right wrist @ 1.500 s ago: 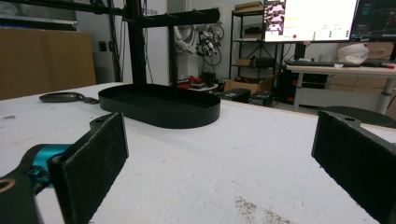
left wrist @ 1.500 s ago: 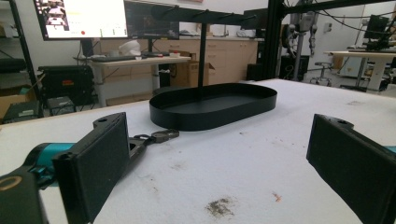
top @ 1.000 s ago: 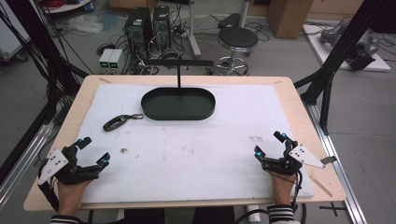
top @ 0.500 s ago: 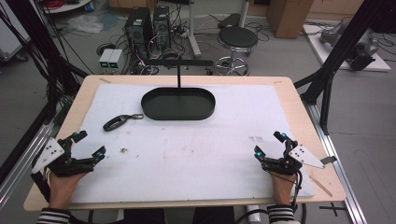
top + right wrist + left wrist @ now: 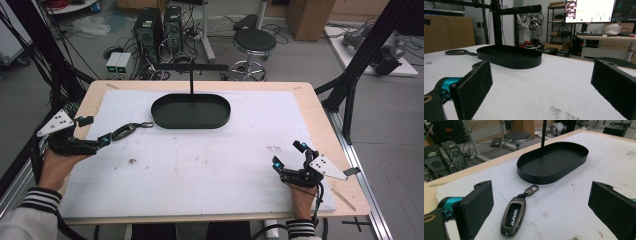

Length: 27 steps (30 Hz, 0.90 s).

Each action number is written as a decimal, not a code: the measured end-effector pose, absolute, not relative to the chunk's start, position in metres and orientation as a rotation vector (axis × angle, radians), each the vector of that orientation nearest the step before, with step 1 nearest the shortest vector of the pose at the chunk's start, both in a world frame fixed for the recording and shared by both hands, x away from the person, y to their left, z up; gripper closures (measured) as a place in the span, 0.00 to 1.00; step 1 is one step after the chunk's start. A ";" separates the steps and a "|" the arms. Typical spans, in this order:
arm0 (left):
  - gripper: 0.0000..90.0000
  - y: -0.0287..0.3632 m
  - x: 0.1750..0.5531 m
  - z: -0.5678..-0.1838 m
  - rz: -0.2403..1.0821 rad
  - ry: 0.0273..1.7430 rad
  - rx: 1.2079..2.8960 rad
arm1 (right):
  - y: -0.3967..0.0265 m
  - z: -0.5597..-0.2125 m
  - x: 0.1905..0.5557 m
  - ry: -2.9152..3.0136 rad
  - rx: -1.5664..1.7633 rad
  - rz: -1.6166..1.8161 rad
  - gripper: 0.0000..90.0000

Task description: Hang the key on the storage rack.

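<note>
White padding covers a wooden table (image 5: 320,107) set in a workshop, with computer towers (image 5: 159,27), a round black stool (image 5: 255,41) and loose cables on the grey floor behind it.

Left gripper (image 5: 96,134): held in the person's left hand (image 5: 57,165) near the table's left edge, jaws spread wide apart and holding nothing. In the left gripper view the two black padded jaws stand at either side of the frame, with the key fob (image 5: 514,216) lying flat on the padding between them, closer to the left-hand jaw. No contact between jaw and fob can be seen there. In the high view the fob (image 5: 131,130) lies just beyond the jaw tips.

Key fob: dark grey metal case with a black inset panel. White lettering on the panel reads "HAVAL". A short strap and metal clip (image 5: 532,189) extend from its far end toward the tray.

Tray (image 5: 160,117): black, oval, shallow-walled, standing near the table's far side, with a thin black post rising from its back edge to a horizontal bar. It lies near the fob, not touching it.

Right gripper (image 5: 289,156): held in the right hand (image 5: 301,197) near the table's front right corner, well apart from the fob, jaws open with nothing between them. The right gripper view shows a lit monitor (image 5: 590,7) in the background; its text is too small to read.
</note>
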<state>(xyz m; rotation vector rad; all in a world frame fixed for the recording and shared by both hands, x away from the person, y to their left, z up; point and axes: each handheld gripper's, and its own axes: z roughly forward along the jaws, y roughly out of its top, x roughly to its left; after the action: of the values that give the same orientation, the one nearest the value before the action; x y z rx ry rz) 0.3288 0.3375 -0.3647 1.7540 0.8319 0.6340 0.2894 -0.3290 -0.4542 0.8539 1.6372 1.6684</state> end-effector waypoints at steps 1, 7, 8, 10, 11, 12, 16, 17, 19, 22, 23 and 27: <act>0.07 0.335 0.337 -0.358 0.617 0.828 1.788 | -0.329 -0.454 0.289 1.639 0.859 1.670 0.03; 0.07 0.328 0.365 -0.350 0.541 0.822 1.905 | -0.329 -0.454 0.289 1.637 0.854 1.668 0.03; 0.07 0.328 0.365 -0.350 0.541 0.822 1.905 | -0.329 -0.454 0.289 1.637 0.854 1.668 0.03; 0.07 0.325 0.376 -0.349 0.540 0.833 1.962 | -0.329 -0.454 0.289 1.637 0.854 1.668 0.03; 0.07 0.324 0.380 -0.348 0.528 0.825 1.976 | -0.329 -0.454 0.289 1.638 0.855 1.668 0.03; 0.07 0.324 0.383 -0.347 0.524 0.824 1.980 | -0.329 -0.454 0.289 1.641 0.858 1.668 0.03; 0.07 0.322 0.395 -0.344 0.497 0.844 2.062 | -0.329 -0.454 0.289 1.639 0.858 1.668 0.03; 0.07 0.322 0.398 -0.343 0.483 0.846 2.085 | -0.329 -0.454 0.289 1.640 0.858 1.668 0.03; 0.07 0.321 0.400 -0.342 0.472 0.845 2.100 | -0.329 -0.454 0.289 1.641 0.858 1.668 0.03; 0.07 0.319 0.408 -0.340 0.467 0.853 2.146 | -0.329 -0.454 0.289 1.640 0.857 1.668 0.03; 0.07 0.318 0.412 -0.339 0.468 0.853 2.182 | -0.329 -0.454 0.289 1.640 0.859 1.671 0.03; 0.07 0.313 0.420 -0.339 0.447 0.858 2.253 | -0.329 -0.454 0.289 1.640 0.858 1.671 0.03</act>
<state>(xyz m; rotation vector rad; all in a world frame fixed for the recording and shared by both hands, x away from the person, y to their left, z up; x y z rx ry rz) 0.4196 0.3128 -0.3392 2.2527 0.8576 0.4469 0.2893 -0.3293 -0.4542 0.8583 1.6403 1.6707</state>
